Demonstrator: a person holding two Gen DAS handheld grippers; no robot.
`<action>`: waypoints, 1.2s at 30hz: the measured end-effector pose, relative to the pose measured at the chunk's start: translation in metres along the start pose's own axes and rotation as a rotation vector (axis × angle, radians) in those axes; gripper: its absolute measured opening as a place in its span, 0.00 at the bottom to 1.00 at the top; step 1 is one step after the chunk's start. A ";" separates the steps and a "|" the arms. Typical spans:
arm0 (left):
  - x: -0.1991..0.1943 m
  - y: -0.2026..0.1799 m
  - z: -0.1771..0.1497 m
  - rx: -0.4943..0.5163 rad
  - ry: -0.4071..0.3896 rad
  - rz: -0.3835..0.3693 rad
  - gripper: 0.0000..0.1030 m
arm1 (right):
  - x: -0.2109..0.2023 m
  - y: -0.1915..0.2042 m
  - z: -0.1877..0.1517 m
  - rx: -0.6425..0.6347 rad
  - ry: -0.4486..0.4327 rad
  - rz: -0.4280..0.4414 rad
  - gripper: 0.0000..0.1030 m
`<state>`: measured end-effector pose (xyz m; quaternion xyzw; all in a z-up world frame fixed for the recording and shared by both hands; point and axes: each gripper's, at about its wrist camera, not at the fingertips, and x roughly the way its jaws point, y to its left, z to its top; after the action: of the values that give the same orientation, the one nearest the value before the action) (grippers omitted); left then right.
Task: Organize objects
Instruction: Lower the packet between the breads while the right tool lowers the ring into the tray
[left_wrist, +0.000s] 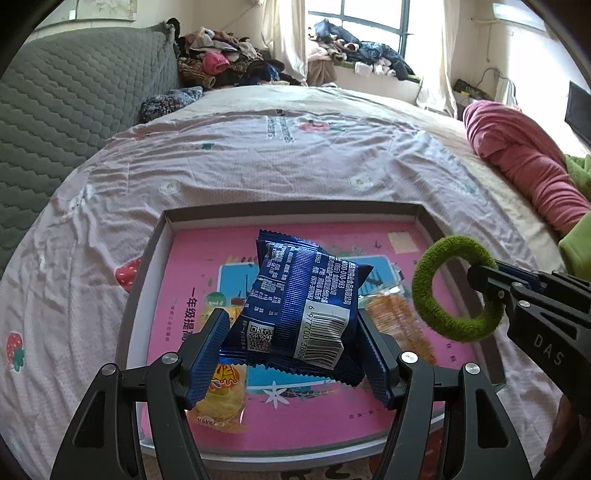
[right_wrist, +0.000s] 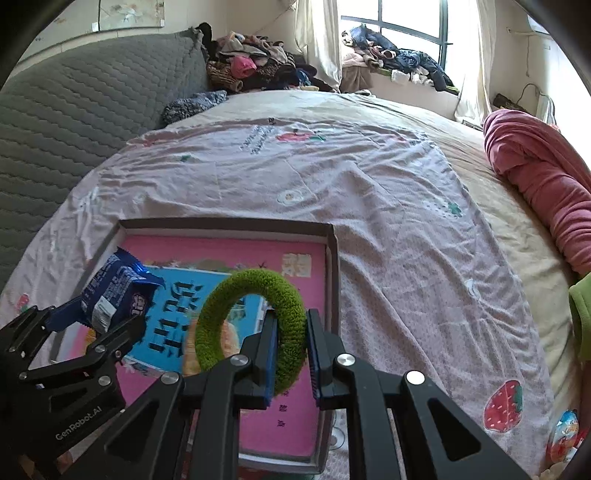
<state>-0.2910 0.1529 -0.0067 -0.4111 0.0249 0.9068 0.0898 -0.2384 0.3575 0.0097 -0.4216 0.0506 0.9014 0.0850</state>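
Note:
My left gripper (left_wrist: 291, 325) is shut on a blue snack packet (left_wrist: 301, 299) and holds it over a shallow grey box (left_wrist: 147, 266) with a pink printed floor. The packet also shows in the right wrist view (right_wrist: 114, 291), with the left gripper (right_wrist: 88, 321). My right gripper (right_wrist: 291, 332) is shut on a fuzzy green ring (right_wrist: 251, 325), upright above the box's right half (right_wrist: 334, 266). The ring (left_wrist: 454, 288) and right gripper (left_wrist: 480, 273) show at the right of the left wrist view. A yellow snack pack (left_wrist: 221, 398) and an orange one (left_wrist: 399, 325) lie in the box.
The box rests on a pink strawberry-print bedsheet (left_wrist: 258, 166). A grey quilted headboard (left_wrist: 66, 110) stands at left, a clothes pile (left_wrist: 221, 62) at the back, a rolled pink blanket (right_wrist: 543, 184) at right. A small colourful wrapper (right_wrist: 561, 435) lies on the sheet at lower right.

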 end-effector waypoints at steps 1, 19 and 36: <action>0.001 0.000 0.000 -0.001 0.003 0.003 0.67 | 0.004 0.000 -0.001 -0.004 0.007 -0.010 0.15; 0.024 -0.008 -0.006 0.044 0.039 0.046 0.68 | 0.031 0.005 -0.009 -0.045 0.068 -0.090 0.15; 0.021 -0.003 -0.009 0.030 0.041 0.047 0.70 | 0.029 0.000 -0.012 -0.023 0.080 -0.088 0.22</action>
<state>-0.2970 0.1582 -0.0281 -0.4273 0.0503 0.8997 0.0740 -0.2480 0.3589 -0.0201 -0.4598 0.0252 0.8798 0.1176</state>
